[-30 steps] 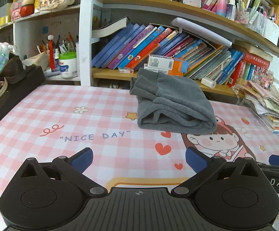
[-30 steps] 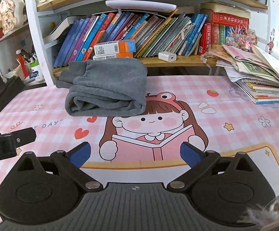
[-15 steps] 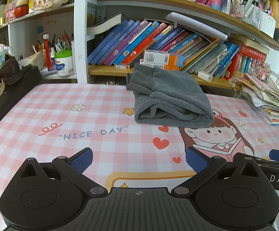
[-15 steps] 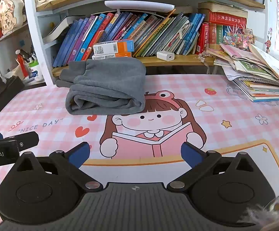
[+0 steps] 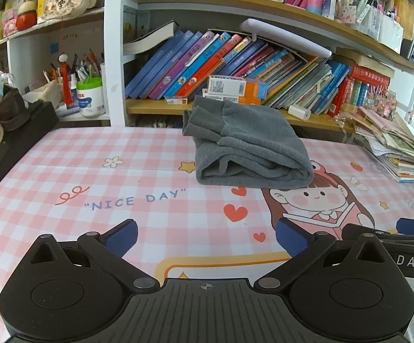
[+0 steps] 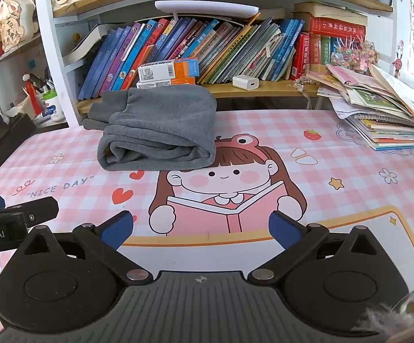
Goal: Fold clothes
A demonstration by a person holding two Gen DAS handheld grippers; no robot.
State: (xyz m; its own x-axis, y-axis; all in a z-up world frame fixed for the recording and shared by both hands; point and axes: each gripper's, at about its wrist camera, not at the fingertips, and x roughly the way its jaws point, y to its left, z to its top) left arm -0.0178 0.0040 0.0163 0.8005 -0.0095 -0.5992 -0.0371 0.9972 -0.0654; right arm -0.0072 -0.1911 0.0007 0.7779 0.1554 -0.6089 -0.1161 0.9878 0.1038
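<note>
A grey fleece garment (image 5: 247, 145) (image 6: 161, 131) lies folded in a thick bundle at the far side of the pink checked table mat (image 5: 121, 177) (image 6: 335, 157), in front of the bookshelf. My left gripper (image 5: 205, 238) hovers open over the near part of the mat, well short of the garment, nothing between its blue pads. My right gripper (image 6: 200, 230) is also open and empty, over the cartoon girl print. Each gripper's body shows at the edge of the other's view.
A bookshelf with leaning books (image 5: 235, 63) and a small orange box (image 6: 168, 70) runs behind the table. A stack of booklets and papers (image 6: 384, 114) sits at the right. A dark bag (image 5: 4, 131) lies at the left edge, beside a pen pot (image 5: 88, 97).
Both grippers have drawn back slightly from the garment and stay open. The garment has not moved.
</note>
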